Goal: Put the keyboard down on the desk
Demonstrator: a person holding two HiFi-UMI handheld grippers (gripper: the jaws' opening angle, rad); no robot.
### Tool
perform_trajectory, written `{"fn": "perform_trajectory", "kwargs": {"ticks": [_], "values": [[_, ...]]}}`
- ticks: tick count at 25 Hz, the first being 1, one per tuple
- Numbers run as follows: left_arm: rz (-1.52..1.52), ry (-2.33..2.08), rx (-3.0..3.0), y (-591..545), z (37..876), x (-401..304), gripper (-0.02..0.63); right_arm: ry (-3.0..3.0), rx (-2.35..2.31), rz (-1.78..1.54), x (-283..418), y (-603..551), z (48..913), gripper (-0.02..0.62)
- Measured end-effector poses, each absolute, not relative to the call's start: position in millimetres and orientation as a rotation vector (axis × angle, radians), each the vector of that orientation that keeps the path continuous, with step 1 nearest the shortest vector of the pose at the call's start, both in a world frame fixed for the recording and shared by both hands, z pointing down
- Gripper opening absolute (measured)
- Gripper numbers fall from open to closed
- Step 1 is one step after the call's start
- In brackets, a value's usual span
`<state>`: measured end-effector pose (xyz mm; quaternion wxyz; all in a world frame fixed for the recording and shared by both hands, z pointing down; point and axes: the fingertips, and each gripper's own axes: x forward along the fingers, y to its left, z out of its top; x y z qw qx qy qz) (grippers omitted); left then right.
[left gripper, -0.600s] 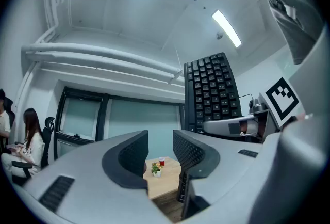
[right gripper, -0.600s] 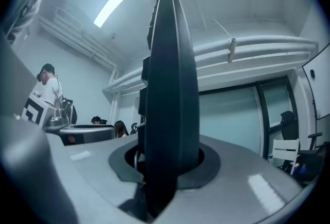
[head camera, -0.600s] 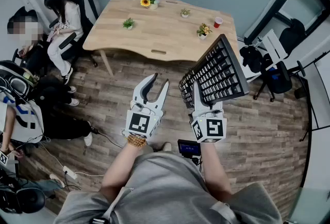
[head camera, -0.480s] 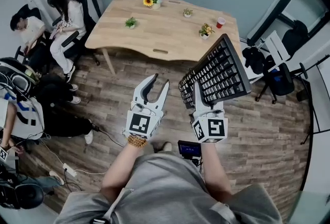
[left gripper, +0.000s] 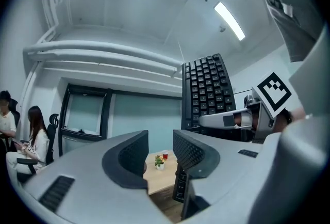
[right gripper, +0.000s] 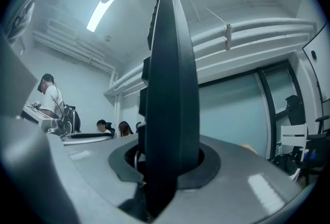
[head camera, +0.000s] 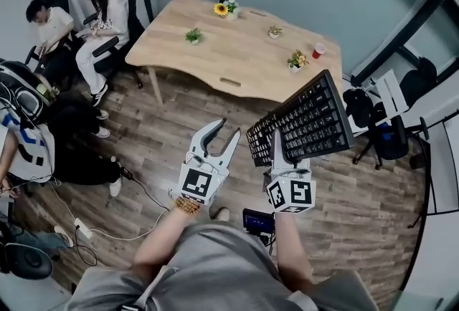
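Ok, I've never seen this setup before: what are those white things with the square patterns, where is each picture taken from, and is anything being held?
No robot here: a person holds a white two-jaw tool in each hand; the patterned cubes are part of them. The head view looks steeply down from the person's head. The other two views come from cameras riding on each tool, looking along its jaws. The right tool is clamped on the edge of a black rectangular computer keyboard, held in the air above the wooden floor. The left tool is open and empty. Ahead stands a light wooden desk carrying four small potted plants and a red cup; the keyboard is not on it yet.
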<state>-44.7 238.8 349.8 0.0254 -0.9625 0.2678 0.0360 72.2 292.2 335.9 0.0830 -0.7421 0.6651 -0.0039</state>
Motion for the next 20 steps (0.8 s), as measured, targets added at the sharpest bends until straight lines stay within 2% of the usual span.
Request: {"fn": "perform_trajectory", "kwargs": {"ticks": [20], "values": [[0.139, 0.824, -3.049, 64.6, 374.6, -38.9, 0.137, 1.949, -2.295, -0.032, 86.7, 112.5, 332.3, 0.115]]}}
